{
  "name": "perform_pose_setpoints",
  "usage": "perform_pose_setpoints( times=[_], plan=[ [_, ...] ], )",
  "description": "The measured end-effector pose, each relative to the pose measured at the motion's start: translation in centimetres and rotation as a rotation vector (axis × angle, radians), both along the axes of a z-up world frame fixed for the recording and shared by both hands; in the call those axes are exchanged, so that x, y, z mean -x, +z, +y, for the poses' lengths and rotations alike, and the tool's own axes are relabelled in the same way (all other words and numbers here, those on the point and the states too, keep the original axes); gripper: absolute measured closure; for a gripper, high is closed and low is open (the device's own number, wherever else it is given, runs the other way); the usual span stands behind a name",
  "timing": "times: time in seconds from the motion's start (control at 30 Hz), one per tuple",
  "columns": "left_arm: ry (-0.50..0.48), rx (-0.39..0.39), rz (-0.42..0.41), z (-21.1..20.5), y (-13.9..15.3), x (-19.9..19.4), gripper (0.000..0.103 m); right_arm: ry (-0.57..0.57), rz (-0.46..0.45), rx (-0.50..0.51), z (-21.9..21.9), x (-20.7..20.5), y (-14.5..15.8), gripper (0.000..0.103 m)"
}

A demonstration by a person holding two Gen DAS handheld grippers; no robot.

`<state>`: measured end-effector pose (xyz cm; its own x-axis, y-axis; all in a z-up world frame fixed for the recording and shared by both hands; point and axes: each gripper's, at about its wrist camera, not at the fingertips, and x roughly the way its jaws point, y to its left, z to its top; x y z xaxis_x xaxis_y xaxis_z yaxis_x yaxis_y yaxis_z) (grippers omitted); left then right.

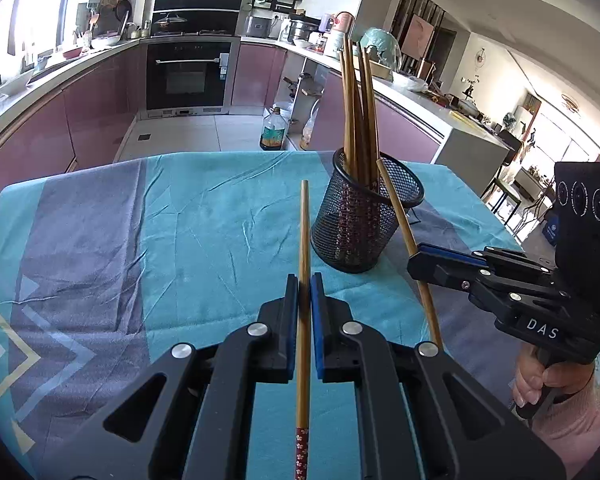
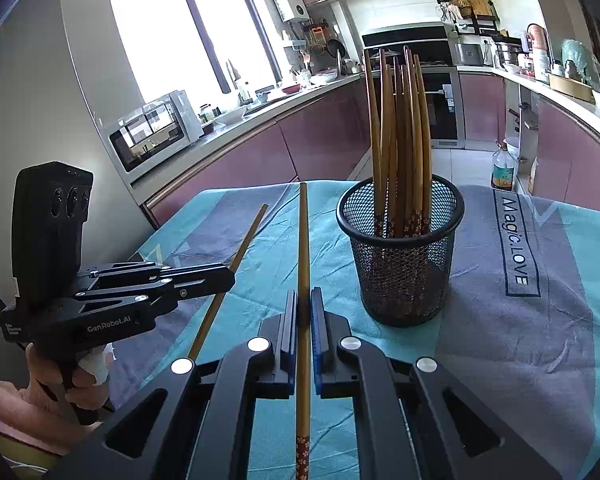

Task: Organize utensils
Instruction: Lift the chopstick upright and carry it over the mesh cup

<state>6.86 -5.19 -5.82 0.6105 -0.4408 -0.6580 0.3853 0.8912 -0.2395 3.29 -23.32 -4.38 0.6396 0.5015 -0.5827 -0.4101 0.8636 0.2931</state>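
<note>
Left gripper [image 1: 305, 280]: nearest the left wrist lens; black two-finger tongs with blue pads, closed to a narrow slit on one chopstick.
Left chopstick [image 1: 304, 280]: long brown wooden stick with red flowered butt at 6 o'clock, plain tip toward 12; held mid-shaft, probably so the tip leads into the cup.
Right gripper [image 2: 305, 300]: same build, likewise pinched tight on a single stick.
Right chopstick [image 2: 303, 280]: same pattern, tip toward 12 o'clock; in the left view it slants up toward the cup rim, seemingly close to or touching it.
Black wire-mesh cylindrical cup [image 2: 400, 280]: upright at 1 o'clock of the right gripper, holding a bundle of like chopsticks [image 2: 400, 128], tips up.
Teal and grey patterned cloth [image 2: 520, 340]: covers the table under everything.
Task standing: judged near its end; both held sticks await dropping in.
Hazard: the light cup could tip if a stick pushes its rim.
</note>
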Motion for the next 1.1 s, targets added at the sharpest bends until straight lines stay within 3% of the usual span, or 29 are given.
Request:
perform_pose_setpoints(
  times=[1.1],
  plan=[
    [-0.053, 0.101, -0.091, -0.3, 4.8, 1.2, 0.096, -0.042, -0.125, -0.037, -2.3, 0.5, 3.9, 0.098]
  ],
)
